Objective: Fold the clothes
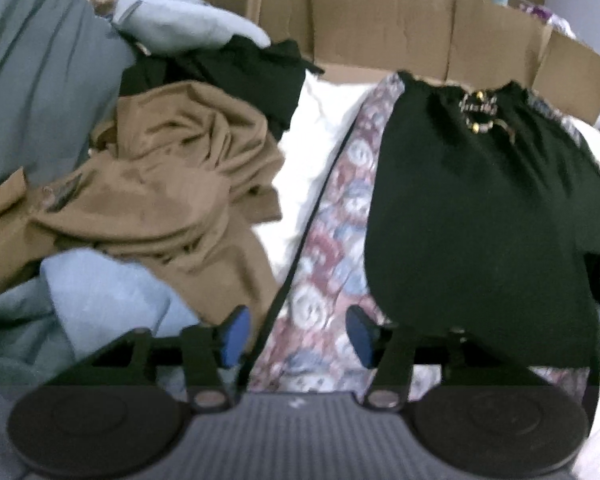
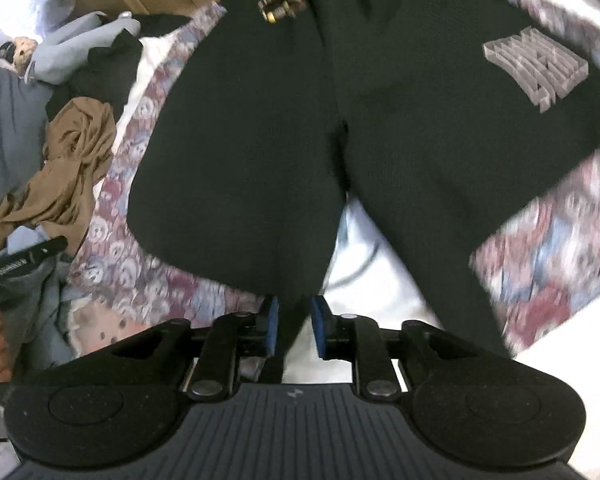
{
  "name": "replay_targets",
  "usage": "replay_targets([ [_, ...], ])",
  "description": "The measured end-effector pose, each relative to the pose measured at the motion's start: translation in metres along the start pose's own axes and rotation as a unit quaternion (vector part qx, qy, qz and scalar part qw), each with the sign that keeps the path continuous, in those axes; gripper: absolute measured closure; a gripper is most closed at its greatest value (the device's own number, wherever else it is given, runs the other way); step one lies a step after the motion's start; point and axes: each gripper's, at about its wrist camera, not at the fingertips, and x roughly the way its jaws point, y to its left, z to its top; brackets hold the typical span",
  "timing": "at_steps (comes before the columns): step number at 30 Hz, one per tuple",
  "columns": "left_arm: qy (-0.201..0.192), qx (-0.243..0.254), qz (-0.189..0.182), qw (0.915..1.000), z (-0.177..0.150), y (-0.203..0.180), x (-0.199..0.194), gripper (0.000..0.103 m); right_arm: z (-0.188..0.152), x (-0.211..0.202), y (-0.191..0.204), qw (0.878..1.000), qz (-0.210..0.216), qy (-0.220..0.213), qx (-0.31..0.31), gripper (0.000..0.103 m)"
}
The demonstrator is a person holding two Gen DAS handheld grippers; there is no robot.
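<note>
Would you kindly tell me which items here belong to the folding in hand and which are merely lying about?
In hand:
- black shorts with a grey printed logo
- right gripper, closed on a leg hem
- left gripper, open

Lying about:
- crumpled brown garment
- cardboard boxes
- floral patterned bedcover

A heap of clothes (image 1: pixel 172 184) blocked the left side. Cardboard panels (image 1: pixel 380 20) closed the far edge. Between heap and black shorts (image 1: pixel 480 208), a patterned quilt (image 1: pixel 332 248) strip lay open.

blurred: quilt (image 2: pixel 560 232) | unreadable: shorts (image 2: pixel 236 140) logo (image 2: pixel 536 68)
</note>
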Motion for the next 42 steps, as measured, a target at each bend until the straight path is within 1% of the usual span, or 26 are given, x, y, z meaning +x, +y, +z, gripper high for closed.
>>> replay_targets([
  [1, -0.002, -0.003, -0.003, 1.0, 0.003, -0.002, 0.002, 0.044, 0.003, -0.002, 0.004, 1.0, -0.005, -0.013, -0.016, 0.08],
  [2, -0.003, -0.005, -0.005, 1.0, 0.005, -0.004, 0.005, 0.044, 0.008, -0.002, 0.007, 1.0, -0.003, -0.02, -0.022, 0.074],
  [3, -0.005, -0.005, -0.006, 1.0, 0.006, -0.006, 0.007, 0.044, 0.013, -0.001, 0.01, 0.999, 0.0, -0.025, -0.027, 0.064],
  [5, -0.011, -0.006, -0.01, 0.9999, 0.008, -0.01, 0.011, 0.044, 0.022, 0.002, 0.016, 0.999, 0.002, -0.034, -0.037, 0.063],
  [8, -0.009, -0.006, -0.021, 0.9997, 0.011, -0.016, 0.021, 0.044, 0.031, 0.012, 0.024, 0.998, -0.004, -0.047, -0.05, 0.064],
  [12, -0.007, -0.012, -0.045, 0.9989, 0.013, -0.02, 0.031, 0.044, 0.039, 0.022, 0.034, 0.996, -0.014, -0.069, -0.06, 0.065],
  [13, -0.006, -0.014, -0.046, 0.9988, 0.012, -0.02, 0.035, 0.044, 0.04, 0.025, 0.036, 0.995, -0.015, -0.076, -0.062, 0.065],
  [15, 0.008, -0.026, -0.034, 0.999, 0.008, -0.015, 0.045, 0.044, 0.042, 0.033, 0.039, 0.994, -0.023, -0.081, -0.063, 0.066],
  [16, 0.02, -0.036, -0.026, 0.9988, 0.005, -0.012, 0.051, 0.044, 0.042, 0.038, 0.04, 0.995, -0.024, -0.077, -0.064, 0.066],
  [19, 0.047, -0.049, -0.022, 0.9974, -0.005, -0.004, 0.064, 0.047, 0.037, 0.051, 0.042, 0.995, -0.028, -0.059, -0.076, 0.068],
  [20, 0.056, -0.053, -0.021, 0.9968, -0.009, -0.001, 0.068, 0.054, 0.033, 0.055, 0.043, 0.995, -0.031, -0.049, -0.081, 0.068],
  [22, 0.059, -0.048, -0.014, 0.997, -0.012, -0.001, 0.069, 0.058, 0.024, 0.062, 0.043, 0.995, -0.036, -0.028, -0.085, 0.069],
  [26, 0.058, -0.044, -0.005, 0.9973, -0.014, -0.004, 0.064, 0.058, 0.006, 0.063, 0.047, 0.995, -0.026, -0.01, -0.098, 0.069],
  [29, 0.05, -0.054, -0.015, 0.9972, -0.007, -0.002, 0.055, 0.058, -0.001, 0.056, 0.052, 0.993, -0.021, 0.007, -0.113, 0.07],
  [31, 0.042, -0.055, -0.023, 0.9974, 0.002, -0.002, 0.049, 0.058, 0.004, 0.044, 0.053, 0.993, -0.008, 0.012, -0.114, 0.071],
  [32, 0.036, -0.051, -0.024, 0.9978, 0.007, -0.002, 0.047, 0.058, 0.009, 0.036, 0.053, 0.993, 0.001, 0.009, -0.118, 0.071],
  [34, 0.024, -0.038, -0.022, 0.9987, 0.02, -0.004, 0.045, 0.058, 0.023, 0.024, 0.054, 0.991, 0.006, 0.0, -0.135, 0.071],
  [36, 0.012, -0.031, -0.021, 0.9992, 0.032, -0.006, 0.044, 0.058, 0.04, 0.016, 0.051, 0.989, 0.003, -0.01, -0.145, 0.071],
  [40, 0.0, -0.037, -0.013, 0.9992, 0.053, -0.006, 0.049, 0.058, 0.076, 0.002, 0.039, 0.987, -0.009, -0.024, -0.161, 0.071],
  [42, -0.006, -0.036, -0.013, 0.9992, 0.062, -0.008, 0.05, 0.058, 0.089, -0.001, 0.027, 0.986, -0.027, -0.023, -0.161, 0.071],
])
